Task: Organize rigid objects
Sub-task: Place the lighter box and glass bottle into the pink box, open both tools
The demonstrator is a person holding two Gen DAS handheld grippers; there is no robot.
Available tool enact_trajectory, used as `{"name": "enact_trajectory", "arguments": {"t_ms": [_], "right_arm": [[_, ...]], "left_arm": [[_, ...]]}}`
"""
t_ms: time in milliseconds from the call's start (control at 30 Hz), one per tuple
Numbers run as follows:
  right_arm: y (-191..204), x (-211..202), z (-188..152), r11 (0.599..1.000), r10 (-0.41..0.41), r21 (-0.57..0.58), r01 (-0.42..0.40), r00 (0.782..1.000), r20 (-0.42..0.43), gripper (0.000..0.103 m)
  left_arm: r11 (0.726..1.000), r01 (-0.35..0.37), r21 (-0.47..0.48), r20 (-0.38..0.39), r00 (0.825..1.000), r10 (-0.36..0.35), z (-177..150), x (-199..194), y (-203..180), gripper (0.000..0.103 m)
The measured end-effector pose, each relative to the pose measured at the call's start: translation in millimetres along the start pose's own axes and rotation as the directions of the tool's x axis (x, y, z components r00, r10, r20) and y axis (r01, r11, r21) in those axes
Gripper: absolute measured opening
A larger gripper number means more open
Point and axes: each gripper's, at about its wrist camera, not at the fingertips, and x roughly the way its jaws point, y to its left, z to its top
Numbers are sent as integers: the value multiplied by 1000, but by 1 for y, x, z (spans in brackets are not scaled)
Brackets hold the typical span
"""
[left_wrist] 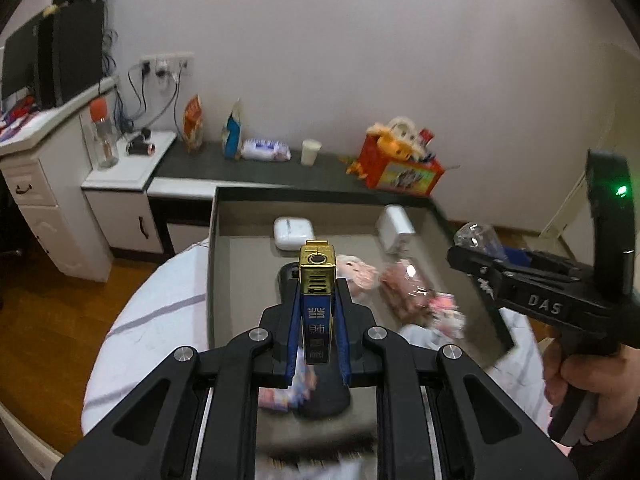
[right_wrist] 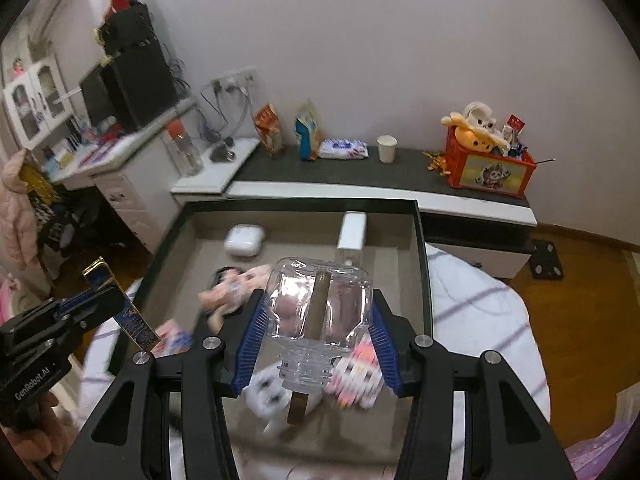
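In the left wrist view my left gripper [left_wrist: 318,298] is shut on a slim blue and gold lighter [left_wrist: 316,280] that stands upright between the blue pads. In the right wrist view my right gripper [right_wrist: 318,300] is shut on a clear plastic bottle [right_wrist: 320,300], its neck towards the camera and a brown stick inside. Both are above a grey tray with a dark rim [left_wrist: 214,240] [right_wrist: 420,240]. Each gripper shows in the other's view: the right gripper [left_wrist: 466,254] with the bottle [left_wrist: 476,236], and the left gripper [right_wrist: 114,296] with the lighter [right_wrist: 128,316].
In the tray lie a white earbud case [left_wrist: 292,232] [right_wrist: 245,240], a white charger block [left_wrist: 394,224] [right_wrist: 352,230], a black item [left_wrist: 286,280] and blurred pink packets [left_wrist: 404,288]. The tray rests on a striped white sheet [right_wrist: 472,300]. Behind, a dark bench [right_wrist: 400,176] carries snack bags, a paper cup [right_wrist: 387,149] and a red toy box [right_wrist: 490,170].
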Motion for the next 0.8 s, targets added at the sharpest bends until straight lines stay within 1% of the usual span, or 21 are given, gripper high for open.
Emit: {"name": "enact_trajectory", "arguments": {"t_ms": [67, 167, 233, 300, 367, 400, 433, 467, 500, 533, 567, 600, 633, 667, 800], "right_arm": [[-7, 19, 6, 1000, -16, 12, 16, 999, -29, 51], [-14, 40, 8, 999, -28, 17, 29, 998, -65, 51], [-16, 51, 7, 999, -34, 16, 35, 996, -84, 51], [-17, 53, 6, 1000, -18, 20, 20, 997, -78, 51], [-15, 52, 8, 1000, -27, 7, 28, 997, -74, 52], [-14, 52, 9, 999, -38, -6, 38, 997, -70, 53], [-13, 51, 8, 998, -55, -18, 54, 996, -67, 57], [-13, 51, 8, 998, -61, -17, 60, 996, -67, 69], [-13, 51, 8, 998, -60, -9, 60, 996, -64, 80], [-15, 48, 7, 999, -53, 5, 53, 997, -54, 81], [-16, 47, 6, 999, -46, 18, 47, 998, -51, 81], [-17, 44, 4, 999, -43, 27, 44, 998, -51, 82], [-17, 42, 3, 999, -40, 35, 42, 998, -48, 82], [-18, 39, 3, 998, -36, 45, 38, 999, -40, 84], [-24, 18, -3, 994, -9, 106, 9, 1000, -3, 85]], "left_arm": [[1000, -12, -9, -53, 999, 12, 5, 29, 5, 15], [999, -29, -12, -98, 995, 28, 9, 55, 10, 15], [1000, -28, -11, -120, 992, 27, 9, 65, 11, 16], [999, -39, 4, -134, 990, 39, 8, 72, 9, 16], [998, -55, 10, -140, 989, 55, 8, 74, 8, 17], [998, -67, 17, -136, 988, 68, 8, 72, 6, 26], [996, -84, 22, -132, 987, 87, 8, 71, 6, 52], [993, -115, 27, -125, 985, 117, 9, 69, 8, 70], [995, -93, 27, -119, 988, 96, 9, 66, 7, 78], [996, -83, 30, -125, 988, 86, 8, 62, 5, 86], [995, -93, 42, -116, 989, 97, 8, 57, 2, 89], [991, -123, 56, -104, 986, 128, 7, 52, -2, 99], [991, -119, 66, -91, 988, 125, 8, 46, -2, 103], [991, -116, 70, -83, 989, 122, 9, 41, -4, 103], [986, -151, 72, -17, 988, 152, 6, 9, -8, 103]]}}
